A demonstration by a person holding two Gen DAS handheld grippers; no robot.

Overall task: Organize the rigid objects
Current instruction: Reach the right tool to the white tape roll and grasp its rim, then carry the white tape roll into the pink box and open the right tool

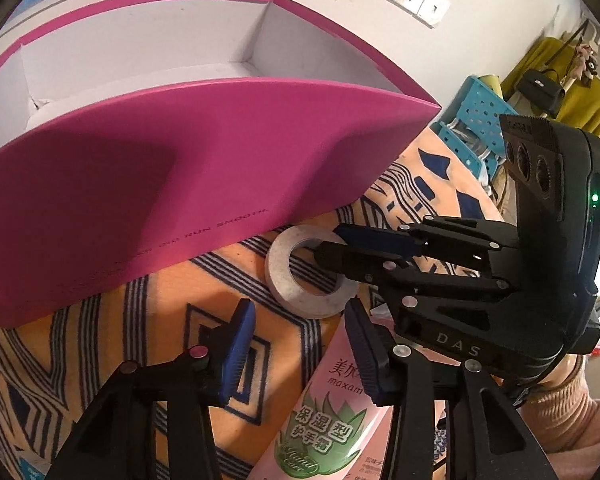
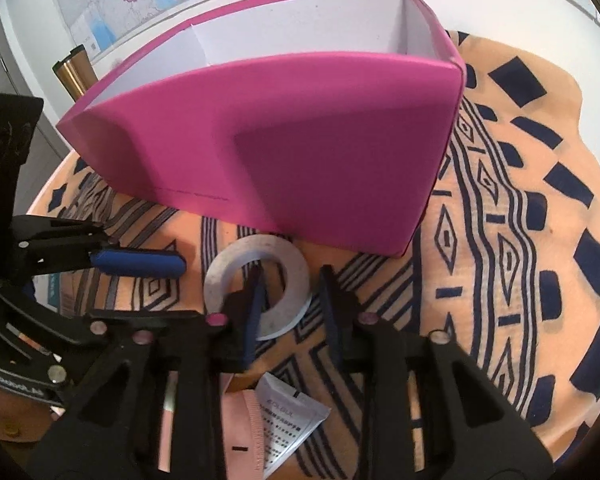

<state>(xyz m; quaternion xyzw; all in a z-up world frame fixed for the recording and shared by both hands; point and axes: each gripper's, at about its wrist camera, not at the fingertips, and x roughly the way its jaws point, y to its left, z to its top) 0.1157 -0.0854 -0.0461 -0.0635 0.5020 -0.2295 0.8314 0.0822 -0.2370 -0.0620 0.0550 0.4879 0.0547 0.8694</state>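
A white tape roll (image 1: 300,276) (image 2: 260,280) lies flat on the patterned cloth in front of a pink box (image 1: 140,184) (image 2: 284,148) with a white empty inside. My right gripper (image 2: 292,300) (image 1: 328,248) is open, with its left finger over the roll's hole and its right finger outside the ring. My left gripper (image 1: 300,344) is open and empty, above the cloth just short of the roll; one of its fingers (image 2: 140,262) shows in the right wrist view. A pink hand cream tube (image 1: 332,412) lies under the left gripper's right finger.
An orange and navy patterned cloth (image 2: 520,240) covers the round table. A white sachet (image 2: 288,416) and the tube's crimped end (image 2: 240,432) lie near the table's front. A blue basket (image 1: 476,120) stands at the far right. A bronze cup (image 2: 74,72) stands behind the box.
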